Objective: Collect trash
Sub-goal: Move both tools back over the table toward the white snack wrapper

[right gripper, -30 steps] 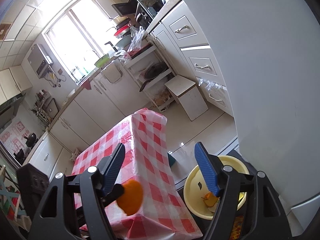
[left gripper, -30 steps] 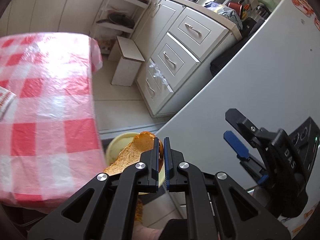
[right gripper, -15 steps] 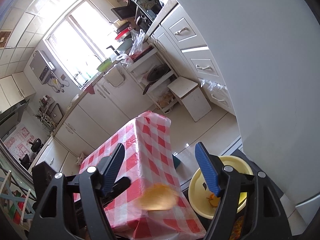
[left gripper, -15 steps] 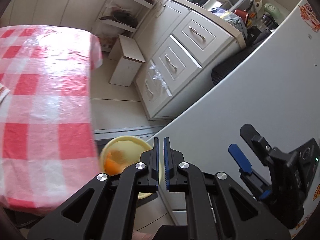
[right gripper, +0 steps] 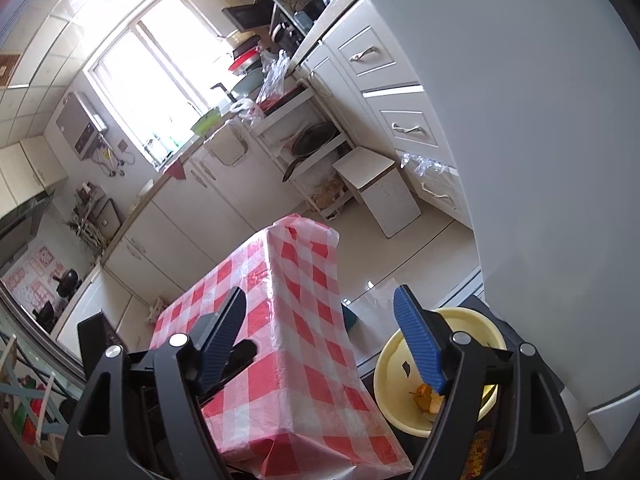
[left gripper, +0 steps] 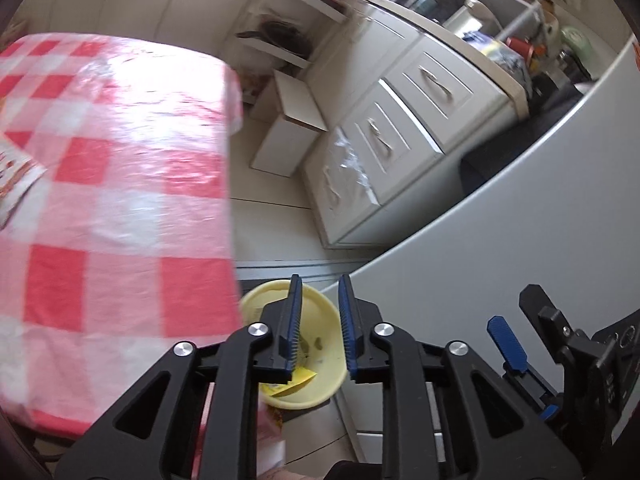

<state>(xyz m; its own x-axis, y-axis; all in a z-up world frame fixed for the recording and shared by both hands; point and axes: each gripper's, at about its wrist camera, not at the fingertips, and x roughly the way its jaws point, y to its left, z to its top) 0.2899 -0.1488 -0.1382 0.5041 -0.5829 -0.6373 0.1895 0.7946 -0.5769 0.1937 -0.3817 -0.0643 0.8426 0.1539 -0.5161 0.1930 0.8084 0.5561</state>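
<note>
A yellow bin [left gripper: 316, 356] stands on the floor beside the table, seen from above; it also shows in the right wrist view [right gripper: 404, 388]. An orange peel [right gripper: 426, 396] lies inside it, with a yellow scrap [left gripper: 298, 380] beside it. My left gripper [left gripper: 318, 320] is open and empty, right above the bin. My right gripper [right gripper: 320, 332] is open wide and empty, above the table's corner and the bin; it also shows at the lower right of the left wrist view [left gripper: 520, 328].
A table with a red-and-white checked cloth [left gripper: 112, 184] fills the left side, with a printed packet [left gripper: 12, 176] at its left edge. A white refrigerator [right gripper: 540, 160] stands close on the right. White drawers [left gripper: 384, 148] and a small white box [left gripper: 292, 136] lie beyond.
The left gripper was shut on the orange peel one second ago. The peel dropped into the yellow bin, and the left jaws have opened. The right gripper stayed open.
</note>
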